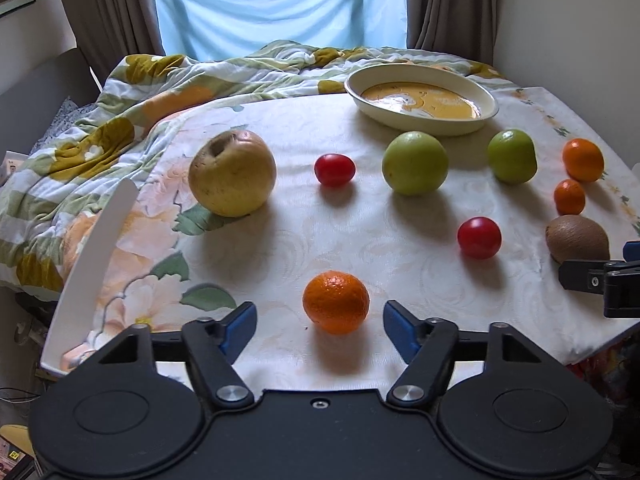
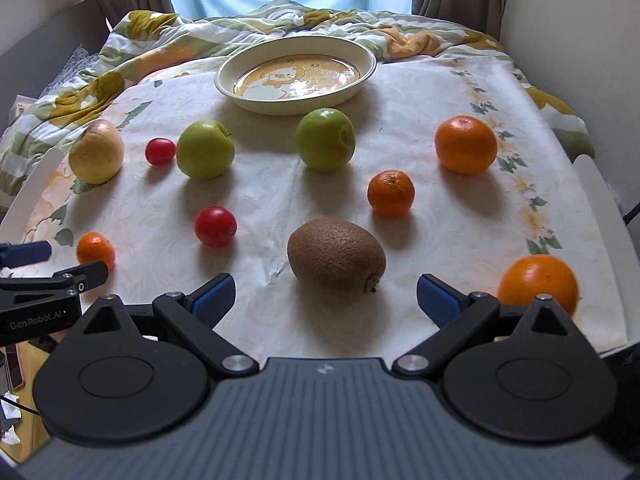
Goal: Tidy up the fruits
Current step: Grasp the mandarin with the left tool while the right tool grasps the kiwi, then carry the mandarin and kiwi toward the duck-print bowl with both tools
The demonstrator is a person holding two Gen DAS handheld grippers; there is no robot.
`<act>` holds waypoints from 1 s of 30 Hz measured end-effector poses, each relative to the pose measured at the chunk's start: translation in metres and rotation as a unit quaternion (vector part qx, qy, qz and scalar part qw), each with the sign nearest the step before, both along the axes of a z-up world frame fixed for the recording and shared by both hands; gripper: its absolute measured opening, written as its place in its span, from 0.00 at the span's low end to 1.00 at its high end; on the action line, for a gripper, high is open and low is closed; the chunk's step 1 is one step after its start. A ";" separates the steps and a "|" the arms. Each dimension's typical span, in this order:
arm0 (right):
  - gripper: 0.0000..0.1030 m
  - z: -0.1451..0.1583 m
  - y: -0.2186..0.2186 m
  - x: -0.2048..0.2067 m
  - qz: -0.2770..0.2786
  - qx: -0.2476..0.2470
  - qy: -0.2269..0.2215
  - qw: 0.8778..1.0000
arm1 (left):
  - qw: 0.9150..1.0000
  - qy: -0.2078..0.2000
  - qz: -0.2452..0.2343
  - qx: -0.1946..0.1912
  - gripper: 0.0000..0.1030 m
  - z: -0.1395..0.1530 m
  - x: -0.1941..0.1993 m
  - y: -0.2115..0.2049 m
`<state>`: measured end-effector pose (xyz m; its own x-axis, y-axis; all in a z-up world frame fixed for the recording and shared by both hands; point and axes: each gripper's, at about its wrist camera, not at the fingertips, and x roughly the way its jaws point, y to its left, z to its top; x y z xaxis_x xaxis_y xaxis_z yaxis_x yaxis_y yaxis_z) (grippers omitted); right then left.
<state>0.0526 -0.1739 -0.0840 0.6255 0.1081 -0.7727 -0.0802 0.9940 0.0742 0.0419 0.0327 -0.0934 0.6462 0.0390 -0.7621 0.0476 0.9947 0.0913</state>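
Observation:
Fruits lie scattered on a floral tablecloth. My left gripper is open, its blue fingertips either side of a small mandarin without touching it. My right gripper is open around a brown kiwi. A cream dish with a bear picture stands empty at the back. Also on the cloth: a yellow apple, two green apples, two red tomatoes, and oranges.
A rumpled floral blanket lies behind and left of the table. A window with a blue curtain is at the back. The right gripper shows at the left wrist view's right edge; the left gripper shows at the right wrist view's left edge.

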 end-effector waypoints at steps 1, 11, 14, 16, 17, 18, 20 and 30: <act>1.00 -0.002 0.001 0.001 0.000 0.000 -0.001 1.000 | 1.000 0.000 -0.001 0.000 0.66 -0.002 0.001 0.000; 0.98 -0.015 0.003 0.010 -0.003 0.000 0.000 1.000 | 1.000 -0.002 -0.013 -0.008 0.40 -0.008 0.006 -0.002; 0.95 -0.017 0.001 0.014 -0.006 0.003 -0.002 1.000 | 1.000 -0.002 -0.010 -0.012 0.40 -0.008 0.005 -0.001; 0.92 -0.017 0.001 0.017 -0.007 0.005 -0.004 1.000 | 1.000 -0.002 -0.009 -0.012 0.40 -0.008 0.005 -0.001; 0.90 -0.017 0.001 0.018 -0.008 0.006 -0.003 1.000 | 1.000 -0.002 -0.009 -0.010 0.40 -0.008 0.005 -0.002; 0.89 -0.017 0.000 0.019 -0.008 0.006 -0.003 1.000 | 1.000 -0.002 -0.008 -0.009 0.40 -0.008 0.004 -0.003; 0.85 -0.017 0.000 0.021 -0.009 0.003 -0.003 1.000 | 1.000 -0.002 -0.006 -0.008 0.40 -0.008 0.003 -0.004; 0.75 -0.013 -0.003 0.023 0.014 -0.013 -0.014 1.000 | 1.000 -0.012 0.009 -0.018 0.40 0.007 0.001 -0.010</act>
<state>0.0755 -0.1765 -0.0971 0.6444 0.1058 -0.7574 -0.1095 0.9929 0.0456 0.0428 0.0229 -0.0868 0.6635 0.0237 -0.7478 0.0282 0.9980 0.0566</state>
